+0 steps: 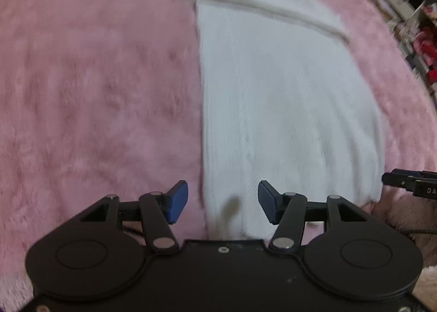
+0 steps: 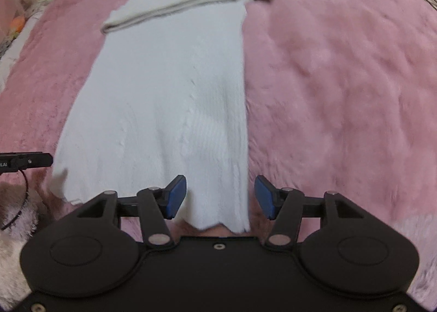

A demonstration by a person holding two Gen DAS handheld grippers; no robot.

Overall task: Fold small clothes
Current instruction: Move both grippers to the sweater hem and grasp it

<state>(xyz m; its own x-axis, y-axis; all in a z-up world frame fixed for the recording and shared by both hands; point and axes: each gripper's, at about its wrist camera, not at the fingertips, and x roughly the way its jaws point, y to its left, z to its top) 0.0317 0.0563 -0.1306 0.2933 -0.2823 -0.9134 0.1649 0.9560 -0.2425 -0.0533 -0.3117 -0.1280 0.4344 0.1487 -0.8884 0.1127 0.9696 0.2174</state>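
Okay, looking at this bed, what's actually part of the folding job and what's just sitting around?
Part of the job: white knit garment, left gripper, right gripper, both open above its near hem.

Just around: pink fluffy blanket, cluttered shelves, red item there.

White garment (image 2: 169, 99), pink blanket (image 2: 341, 80), parted fingers (image 2: 177, 196)
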